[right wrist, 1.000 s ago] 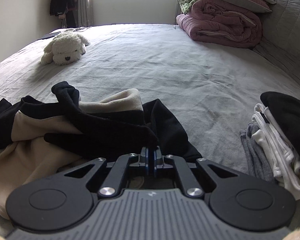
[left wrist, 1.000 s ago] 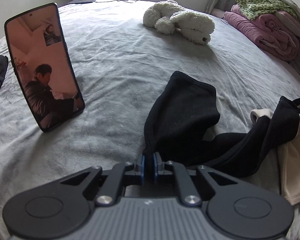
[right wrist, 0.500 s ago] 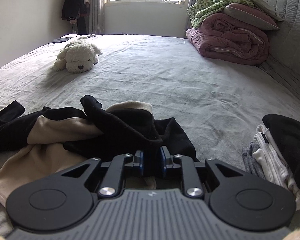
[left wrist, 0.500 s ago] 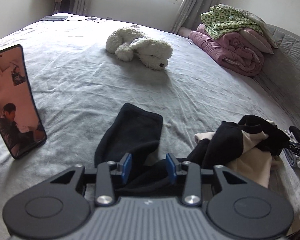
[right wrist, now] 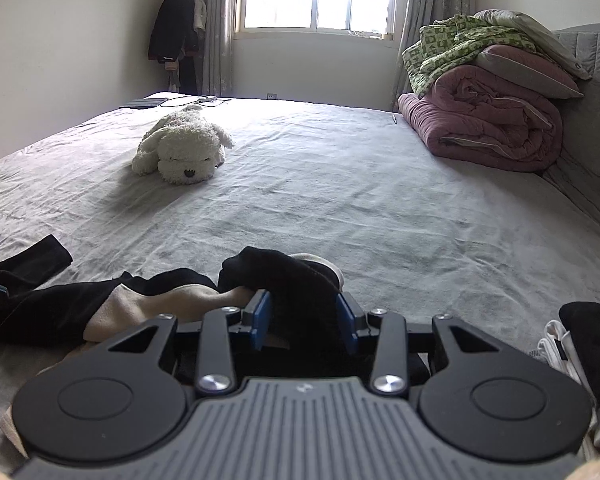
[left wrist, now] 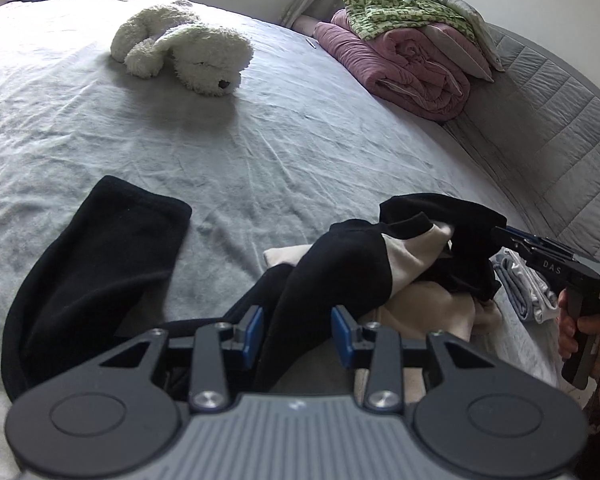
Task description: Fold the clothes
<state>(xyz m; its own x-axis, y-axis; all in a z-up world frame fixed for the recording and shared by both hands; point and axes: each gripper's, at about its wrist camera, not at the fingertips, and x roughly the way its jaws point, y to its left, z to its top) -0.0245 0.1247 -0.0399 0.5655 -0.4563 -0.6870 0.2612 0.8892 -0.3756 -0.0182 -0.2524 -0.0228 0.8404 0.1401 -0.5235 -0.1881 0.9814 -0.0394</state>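
Bedroom, grey bed (right wrist: 380,208), one garment in hand. Item: a black-and-cream garment (left wrist: 340,276), lying crumpled near the bed's front edge, one black sleeve (left wrist: 100,264) laid out flat to the left, the cream body bunched under dark folds toward the right. Left claw (left wrist: 298,334): spread wide, blue pads either side of a black fold but not pressing it; a second ago it was pressed together on that cloth, so it has let go. Right claw (right wrist: 304,320): likewise spread, with a hump of black fabric standing between its pads; it too was pinching the cloth a second ago and half a second ago was only partly parted. From the left view the right claw shows at the far edge, a hand (left wrist: 576,332) around its grip, its tip against the garment's dark bundle. Reading: both holds have been dropped together, which suggests the cloth has just been set down, either after a drag into place or ahead of fresh grips; the garment is not yet a neat fold, for sleeve and body sprawl in different directions. Also present: a stack of folded clothes (right wrist: 580,352) at the right edge, a white plush dog (right wrist: 184,148) mid-bed, rolled pink bedding (right wrist: 484,132) under a green patterned blanket (right wrist: 456,52) by the headboard.
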